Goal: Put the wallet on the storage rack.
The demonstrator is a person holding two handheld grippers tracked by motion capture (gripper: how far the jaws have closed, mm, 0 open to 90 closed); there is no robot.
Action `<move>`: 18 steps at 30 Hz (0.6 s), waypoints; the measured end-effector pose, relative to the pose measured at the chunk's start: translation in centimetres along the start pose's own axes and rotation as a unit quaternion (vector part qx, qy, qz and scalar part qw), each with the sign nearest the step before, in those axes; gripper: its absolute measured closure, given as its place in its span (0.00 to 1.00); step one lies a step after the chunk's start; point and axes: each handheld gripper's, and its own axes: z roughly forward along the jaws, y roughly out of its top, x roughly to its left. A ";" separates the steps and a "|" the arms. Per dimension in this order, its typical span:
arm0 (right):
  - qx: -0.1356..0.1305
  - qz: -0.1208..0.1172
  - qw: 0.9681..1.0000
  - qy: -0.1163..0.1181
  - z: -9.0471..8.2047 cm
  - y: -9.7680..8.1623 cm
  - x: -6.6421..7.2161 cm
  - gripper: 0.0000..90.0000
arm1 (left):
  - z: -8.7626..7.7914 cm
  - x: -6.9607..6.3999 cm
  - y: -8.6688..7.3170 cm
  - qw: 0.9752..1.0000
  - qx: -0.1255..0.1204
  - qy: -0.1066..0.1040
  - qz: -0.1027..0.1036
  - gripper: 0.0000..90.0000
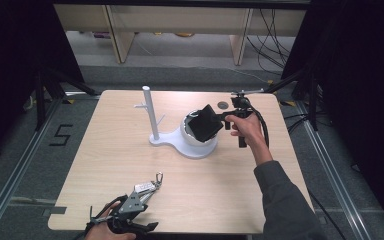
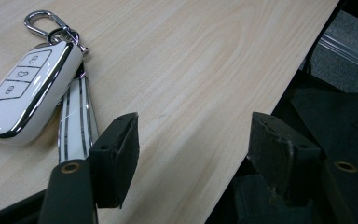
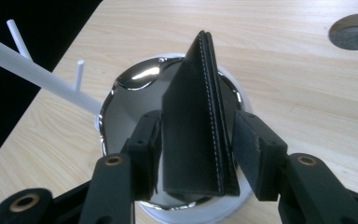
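Looking down from the high view, I have the right gripper [image 1: 219,119] out at the far right of the table [image 1: 100,165], its tips at a black wallet [image 1: 206,122] that stands tilted in the white bowl [image 1: 192,140] of a stand whose post [image 1: 148,112] rises just to the left. My left gripper [image 1: 145,195] sits at the near edge, with a white key fob [image 1: 147,186] just beyond its tips.

In the left gripper view, my jaws stand wide apart with nothing between them, bare tabletop [image 2: 191,70] in the gap. The key fob [image 2: 25,88] lies off to the left on its ring, clear of the left pad [image 2: 116,154].

In the right gripper view, the wallet [image 3: 198,126] stands on edge between my two pads [image 3: 147,149] over the shiny bowl [image 3: 135,88]. The jaws are partly open; a slim gap shows on the right side, and on the left I cannot tell whether the pad touches. The wallet's lower end rests in the bowl.
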 end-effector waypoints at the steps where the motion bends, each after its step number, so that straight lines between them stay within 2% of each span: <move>1: 0.002 0.003 1.000 -0.003 -0.3 0.0 0.1 0.60 | 0.0 0.1 0.0 1.000 0.001 0.000 0.007 0.37; 2: 0.001 -0.002 1.000 -0.005 -0.5 -0.1 -0.1 0.60 | 0.0 0.1 0.0 1.000 0.002 0.000 0.008 0.37; 4: 0.004 0.004 1.000 -0.003 -0.6 -0.1 -0.2 0.60 | 0.0 0.0 0.0 1.000 0.003 -0.005 0.009 0.37; 6: 0.003 0.003 1.000 -0.001 -0.7 -0.1 -0.3 0.60 | 0.0 0.0 0.0 1.000 0.003 -0.001 0.008 0.37; 7: 0.006 0.022 1.000 0.004 -1.0 -0.1 0.0 0.59 | 0.0 0.0 0.0 1.000 0.004 -0.007 0.009 0.37; 8: 0.006 0.022 1.000 0.004 -1.0 -0.1 0.0 0.59 | 0.0 0.0 0.0 1.000 0.003 -0.007 0.008 0.37; 9: 0.005 0.017 1.000 0.002 -1.2 -0.1 0.0 0.58 | 0.0 0.0 0.0 1.000 0.001 -0.005 0.007 0.37; 11: 0.009 0.025 1.000 0.005 -1.6 -0.1 0.1 0.58 | -0.1 0.1 0.0 1.000 0.004 0.008 0.010 0.37; 12: -0.005 -0.008 1.000 -0.001 -1.8 -0.1 -0.4 0.58 | -0.1 0.1 0.0 1.000 0.003 0.001 0.011 0.37; 13: -0.005 0.006 1.000 0.000 -2.3 -0.2 -0.4 0.57 | 0.0 0.0 0.0 1.000 0.001 -0.003 0.009 0.37; 15: -0.007 0.000 1.000 -0.003 -2.4 -0.2 -0.6 0.56 | -0.1 0.0 0.1 1.000 0.002 -0.008 0.010 0.37; 16: -0.004 0.012 1.000 -0.006 -2.8 -0.3 -0.5 0.56 | -0.1 -0.1 0.1 1.000 0.000 -0.008 0.008 0.37; 17: -0.008 -0.003 1.000 -0.010 -2.9 -0.4 -0.7 0.55 | -0.1 -0.1 0.1 1.000 0.000 -0.009 0.009 0.37; 18: -0.006 0.009 1.000 -0.008 -3.2 -0.6 -0.5 0.55 | -0.1 -0.1 0.1 1.000 0.001 -0.005 0.007 0.37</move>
